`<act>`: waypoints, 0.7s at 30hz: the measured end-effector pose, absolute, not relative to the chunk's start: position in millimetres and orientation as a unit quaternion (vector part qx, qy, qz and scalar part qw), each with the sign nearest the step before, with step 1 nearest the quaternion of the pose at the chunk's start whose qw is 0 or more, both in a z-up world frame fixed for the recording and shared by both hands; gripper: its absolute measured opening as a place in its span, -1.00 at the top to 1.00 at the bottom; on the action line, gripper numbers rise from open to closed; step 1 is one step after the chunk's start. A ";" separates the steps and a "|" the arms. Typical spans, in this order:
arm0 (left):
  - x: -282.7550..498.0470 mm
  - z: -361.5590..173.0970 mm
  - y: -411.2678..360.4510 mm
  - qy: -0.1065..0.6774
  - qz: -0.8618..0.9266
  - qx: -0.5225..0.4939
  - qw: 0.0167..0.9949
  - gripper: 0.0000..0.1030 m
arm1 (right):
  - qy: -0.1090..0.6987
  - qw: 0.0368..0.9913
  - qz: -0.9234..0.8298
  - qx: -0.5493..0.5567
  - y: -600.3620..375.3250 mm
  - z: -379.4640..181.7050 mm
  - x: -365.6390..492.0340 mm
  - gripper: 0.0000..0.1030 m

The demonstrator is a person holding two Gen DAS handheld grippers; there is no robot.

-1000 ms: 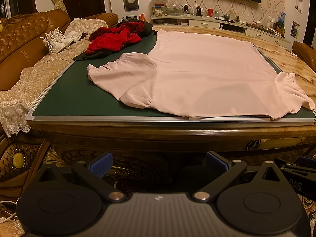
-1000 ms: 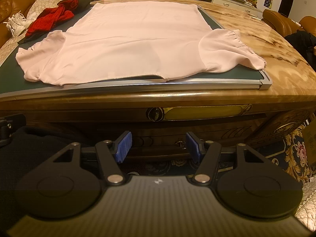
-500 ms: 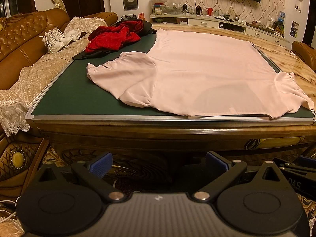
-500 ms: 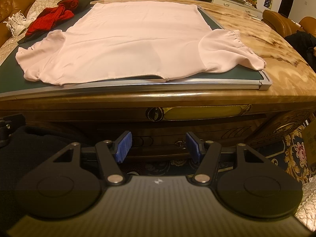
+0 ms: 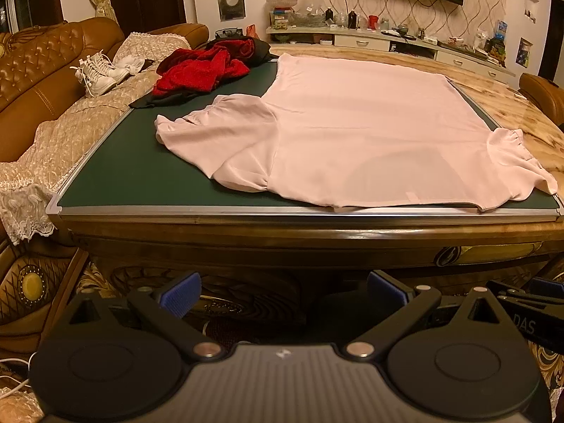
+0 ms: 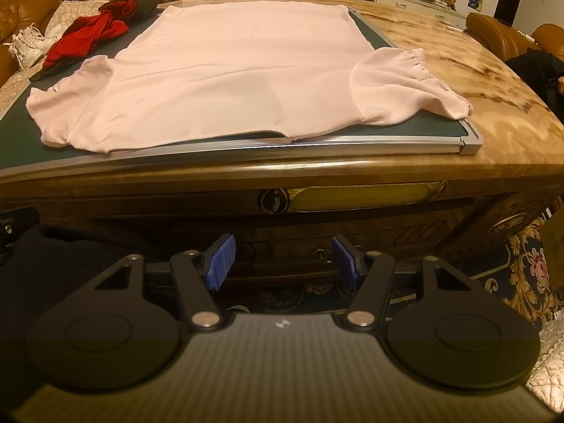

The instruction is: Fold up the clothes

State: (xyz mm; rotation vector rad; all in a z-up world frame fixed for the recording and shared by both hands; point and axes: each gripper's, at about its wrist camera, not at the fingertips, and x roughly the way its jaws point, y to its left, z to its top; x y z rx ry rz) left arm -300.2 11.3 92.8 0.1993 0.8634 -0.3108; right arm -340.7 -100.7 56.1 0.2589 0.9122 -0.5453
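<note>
Pale pink short-sleeved blouse spread flat on the green framed mat, neckline at the near edge, long axis running away from both tools. Left gripper and right gripper, jaws apart and empty, hang below the table edge. Each sleeve lies nearest its own-side gripper, so the first fold probably starts at a sleeve.

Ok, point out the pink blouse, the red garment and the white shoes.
pink blouse (image 5: 359,130), left wrist view, middle of its body.
red garment (image 5: 201,74), left wrist view, centre of the heap.
white shoes (image 5: 100,72), left wrist view, on the uppers.
</note>
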 end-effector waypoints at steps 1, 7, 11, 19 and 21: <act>-300.0 92.8 11.3 0.417 -0.150 0.096 0.891 -0.99 | 0.434 0.854 -0.259 0.123 -100.8 56.1 -341.0 -0.33; -299.2 91.3 13.3 0.423 -0.150 0.087 0.890 -0.99 | 0.433 0.854 -0.260 0.125 -101.3 56.2 -341.8 -0.33; -299.8 91.8 13.3 0.418 -0.152 0.092 0.891 -0.99 | 0.433 0.854 -0.259 0.124 -100.8 56.4 -342.2 -0.33; -297.2 89.7 14.8 0.428 -0.154 0.081 0.887 -0.99 | 0.434 0.852 -0.263 0.125 -102.3 55.6 -342.4 -0.33; -297.1 89.6 15.6 0.429 -0.155 0.080 0.886 -0.99 | 0.435 0.852 -0.263 0.126 -102.3 55.4 -342.6 -0.33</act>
